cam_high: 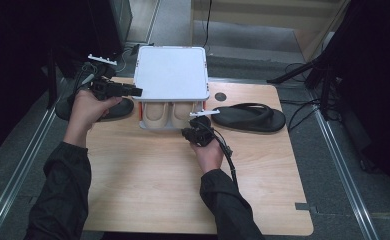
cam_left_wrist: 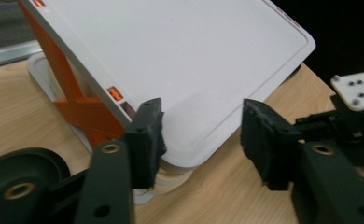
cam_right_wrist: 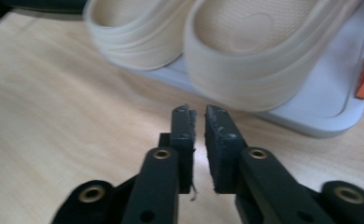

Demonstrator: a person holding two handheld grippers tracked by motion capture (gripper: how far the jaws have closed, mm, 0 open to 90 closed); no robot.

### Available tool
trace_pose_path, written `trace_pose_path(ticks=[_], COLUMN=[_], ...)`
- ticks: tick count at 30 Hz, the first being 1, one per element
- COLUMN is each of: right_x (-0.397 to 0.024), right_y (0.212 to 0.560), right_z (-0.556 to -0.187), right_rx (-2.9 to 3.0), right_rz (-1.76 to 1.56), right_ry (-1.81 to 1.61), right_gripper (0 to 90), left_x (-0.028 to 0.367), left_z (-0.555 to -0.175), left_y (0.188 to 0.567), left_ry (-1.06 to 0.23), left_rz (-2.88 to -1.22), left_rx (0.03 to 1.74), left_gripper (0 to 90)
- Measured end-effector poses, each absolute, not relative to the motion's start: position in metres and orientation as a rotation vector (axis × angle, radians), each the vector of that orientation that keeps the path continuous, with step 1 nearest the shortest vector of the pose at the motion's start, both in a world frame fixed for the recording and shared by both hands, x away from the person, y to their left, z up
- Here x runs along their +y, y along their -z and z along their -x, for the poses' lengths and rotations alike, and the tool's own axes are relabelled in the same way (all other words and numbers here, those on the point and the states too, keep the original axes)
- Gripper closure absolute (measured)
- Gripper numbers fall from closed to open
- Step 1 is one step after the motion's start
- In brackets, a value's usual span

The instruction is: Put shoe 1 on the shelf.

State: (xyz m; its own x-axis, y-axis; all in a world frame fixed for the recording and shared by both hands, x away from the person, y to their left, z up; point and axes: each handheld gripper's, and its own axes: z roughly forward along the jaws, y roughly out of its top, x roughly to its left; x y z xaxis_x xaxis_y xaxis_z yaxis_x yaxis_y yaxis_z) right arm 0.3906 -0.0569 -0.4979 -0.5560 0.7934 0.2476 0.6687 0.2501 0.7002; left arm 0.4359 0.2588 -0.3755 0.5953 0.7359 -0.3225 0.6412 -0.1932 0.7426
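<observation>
My right gripper point(cam_right_wrist: 196, 114) has its jaws nearly together, a thin slit between the pads, nothing in them. It points at the heels of the cream slippers point(cam_right_wrist: 245, 60), which lie just ahead and slightly to the right in the right gripper view, near but not touching. The slippers sit side by side, long axes running away from me, toes hidden under the shelf top.

My left gripper point(cam_left_wrist: 201, 128) stands wide open with nothing held; the front corner of the white rack's top point(cam_left_wrist: 180, 70) lies between the jaws, and the pads don't press on it. In the high view my left gripper point(cam_high: 135, 91) is at the left edge of that top.

The rack point(cam_high: 170, 72) is a two-level shelf with orange side struts point(cam_left_wrist: 73, 100). The pair of cream slippers point(cam_high: 169, 114) is on its lower tray; the top level is bare.

Outside it, a black sandal point(cam_high: 249, 118) lies on the table point(cam_high: 158, 185) right of the rack, long axis across, and another dark sandal point(cam_high: 117, 108) lies to the left, partly behind my left hand.

The right gripper is much nearer the slipper heels, so I'd judge any pull or push on them falls to it.
</observation>
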Motion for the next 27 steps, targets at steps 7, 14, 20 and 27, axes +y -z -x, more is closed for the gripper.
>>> trace_pose_path(ticks=[7, 14, 20, 27], right_x=[-0.071, -0.080, -0.091, -0.107], right_y=[0.494, 0.487, 0.484, 0.480], right_z=[-0.370, -0.353, -0.342, -0.321], right_rx=[2.332, 2.360, 2.417, 2.374], right_rz=[-1.357, -1.284, -1.207, -1.150], right_ry=[-1.309, -1.339, -1.388, -1.468], right_gripper=[67.6, 62.1, 57.2, 53.6], left_x=[0.267, 0.276, 0.287, 0.306], left_z=[-0.426, -0.419, -0.413, -0.406], left_y=[0.366, 0.365, 0.370, 0.381], left_ry=[-0.168, -0.196, -0.221, -0.239], left_rz=[-1.879, -1.891, -1.881, -1.853], left_rx=[1.108, 1.137, 1.164, 1.238], left_gripper=[39.5, 38.2, 38.3, 40.6])
